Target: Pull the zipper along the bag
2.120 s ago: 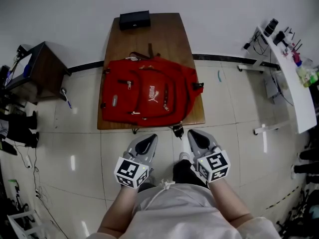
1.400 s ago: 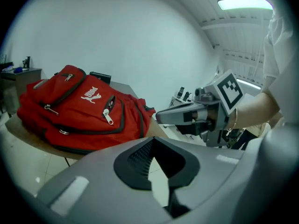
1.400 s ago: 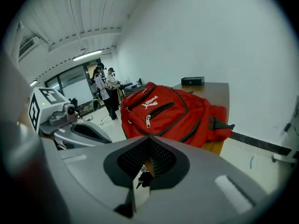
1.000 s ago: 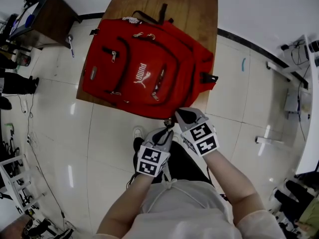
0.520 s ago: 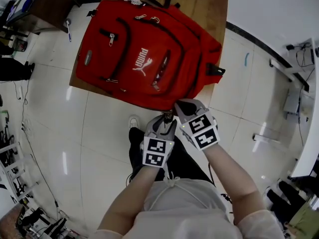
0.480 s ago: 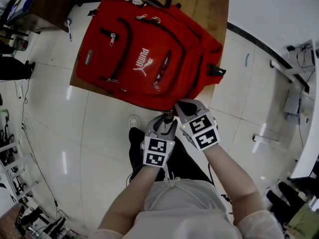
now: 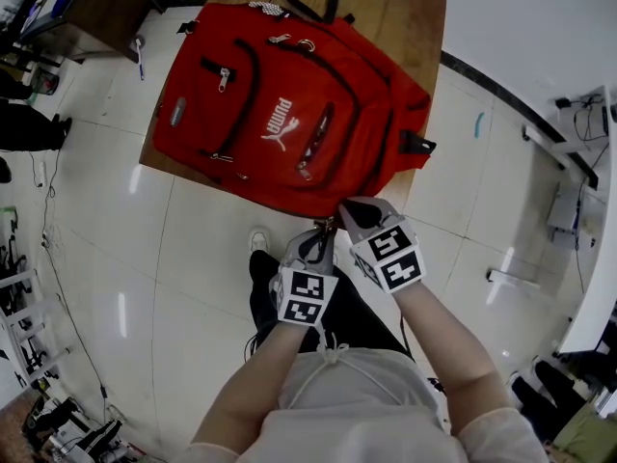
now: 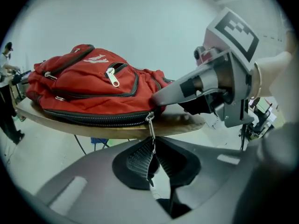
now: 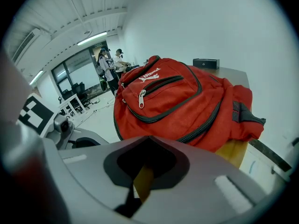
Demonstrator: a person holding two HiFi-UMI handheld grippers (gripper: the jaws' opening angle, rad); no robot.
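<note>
At table edge (image 8: 117, 131), left tongs (image 8: 153, 146) closing onto zipper pull (image 8: 150, 124), red bag (image 8: 93, 94)

Head view bright and even under overhead light, white glare streaks on the glossy floor (image 7: 125, 312) at left, shadows soft, strong barrel bend at the edges. Both gripper views are fisheye with black corners; near bodies of left tongs (image 8: 152, 146) and right tongs (image 9: 148, 139) out of focus, backpack (image 9: 173, 101) sharp. Ceiling strip light (image 9: 93, 38) blown out far left, far room hazy.
</note>
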